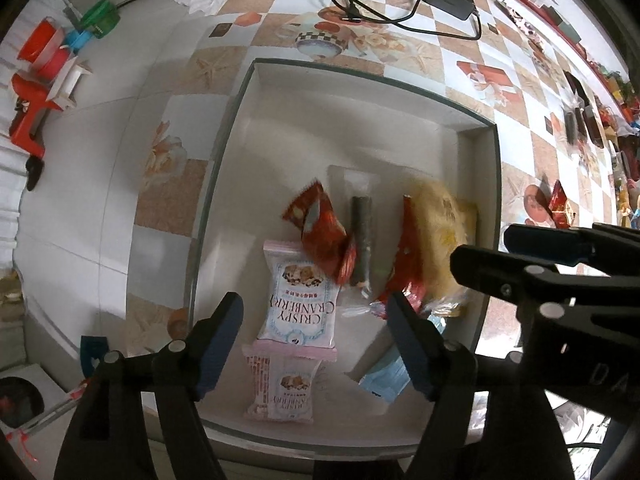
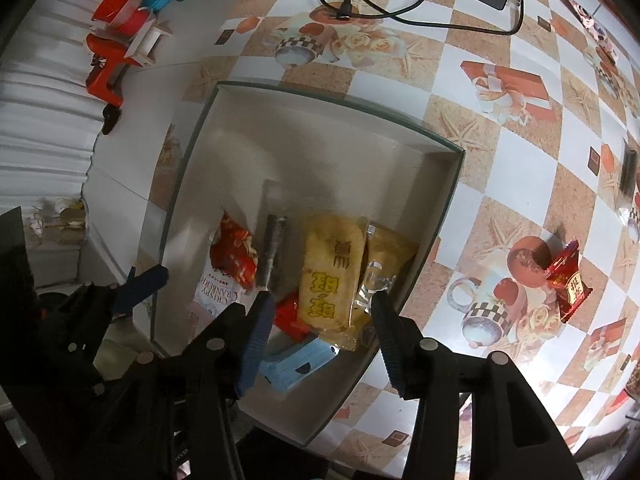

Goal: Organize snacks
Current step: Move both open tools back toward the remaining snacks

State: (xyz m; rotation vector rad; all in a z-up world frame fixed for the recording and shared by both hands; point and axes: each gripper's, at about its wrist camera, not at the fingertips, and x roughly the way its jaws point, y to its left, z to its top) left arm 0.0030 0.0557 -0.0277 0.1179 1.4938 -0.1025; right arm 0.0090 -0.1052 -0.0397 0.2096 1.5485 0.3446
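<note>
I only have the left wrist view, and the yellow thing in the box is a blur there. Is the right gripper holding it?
Observer: No. The right gripper is open over the yellow packet, and its pads do not press on it.
Operator: Is that one packet or more?
Observer: Two. A second, orange-yellow packet lies beside the first, on the side toward the box wall.
</note>
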